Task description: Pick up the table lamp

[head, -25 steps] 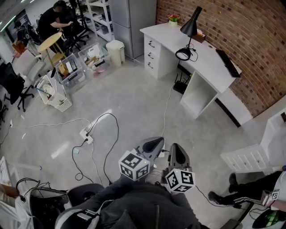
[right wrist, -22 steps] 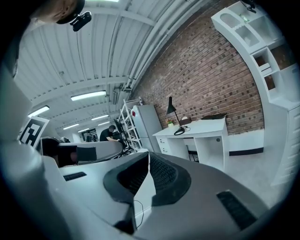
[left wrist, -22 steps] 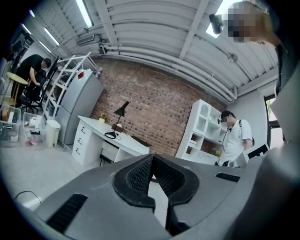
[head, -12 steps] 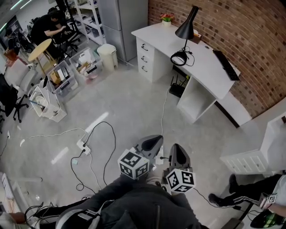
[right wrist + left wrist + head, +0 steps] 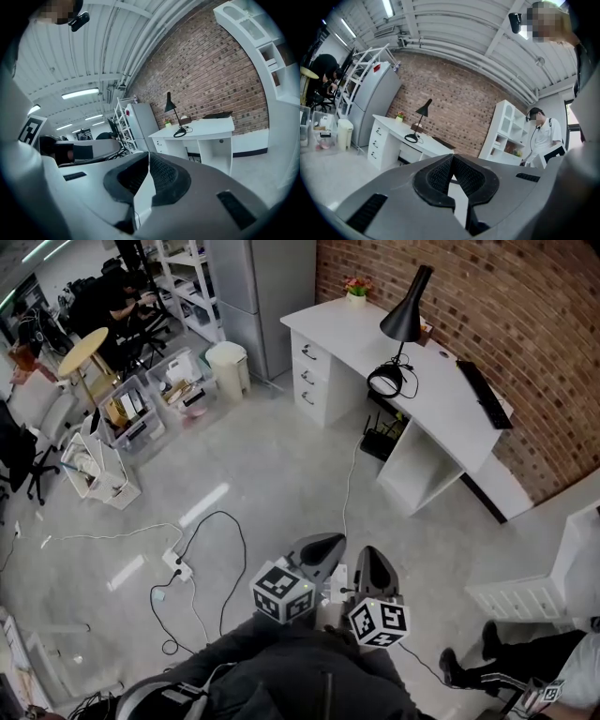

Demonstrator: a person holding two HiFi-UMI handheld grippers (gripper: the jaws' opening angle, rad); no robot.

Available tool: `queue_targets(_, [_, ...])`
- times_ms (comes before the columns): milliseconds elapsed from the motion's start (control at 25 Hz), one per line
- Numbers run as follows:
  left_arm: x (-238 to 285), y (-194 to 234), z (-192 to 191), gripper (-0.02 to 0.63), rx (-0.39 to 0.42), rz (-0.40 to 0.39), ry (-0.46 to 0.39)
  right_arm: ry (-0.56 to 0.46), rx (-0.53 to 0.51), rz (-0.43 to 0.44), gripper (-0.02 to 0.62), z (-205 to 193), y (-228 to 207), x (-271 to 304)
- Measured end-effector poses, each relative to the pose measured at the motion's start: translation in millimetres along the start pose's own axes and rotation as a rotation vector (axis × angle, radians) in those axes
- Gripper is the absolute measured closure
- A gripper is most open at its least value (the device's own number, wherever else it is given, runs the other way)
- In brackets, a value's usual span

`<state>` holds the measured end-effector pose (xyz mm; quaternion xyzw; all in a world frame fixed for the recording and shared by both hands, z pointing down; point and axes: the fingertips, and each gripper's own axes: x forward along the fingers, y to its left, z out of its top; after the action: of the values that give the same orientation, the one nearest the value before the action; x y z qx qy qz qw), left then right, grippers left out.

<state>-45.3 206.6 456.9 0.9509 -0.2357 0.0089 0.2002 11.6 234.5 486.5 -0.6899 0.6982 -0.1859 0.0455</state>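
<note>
A black table lamp (image 5: pixel 403 324) with a cone shade and a round base stands on the white desk (image 5: pixel 441 395) against the brick wall, far ahead of me. The same lamp (image 5: pixel 419 122) shows small in the left gripper view, and the lamp (image 5: pixel 172 117) appears in the right gripper view too. My left gripper (image 5: pixel 322 545) and right gripper (image 5: pixel 371 563) are held side by side over the floor, low in the head view, well short of the desk. Both are shut with nothing between the jaws.
A black keyboard (image 5: pixel 483 390) and a small potted plant (image 5: pixel 354 289) lie on the desk. Cables and a power strip (image 5: pixel 178 568) run across the floor. Plastic bins (image 5: pixel 150 404), a bin (image 5: pixel 228 362), and a seated person (image 5: pixel 108 301) are at the left. Another person (image 5: pixel 525 671) stands right.
My view and both grippers have shifted across the floor; the desk with the lamp sits a little differently in the head view. Both grippers stay shut.
</note>
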Motion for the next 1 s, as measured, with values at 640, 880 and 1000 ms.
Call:
queue_targets(640, [-12,33,6,0.600,-0.023,0.031,-0.005,-0.001,-0.032,0.033,0.581,-1,25,25])
queue_targets(880, [-17,49,5,0.600,-0.055,0.063,-0.010,0.014,-0.037,0.045,0.581,-1,30,35])
queue_targets(1000, [-11,58,10,0.600,-0.064,0.076,-0.021,0.018,-0.043,0.052,0.581,1,27,43])
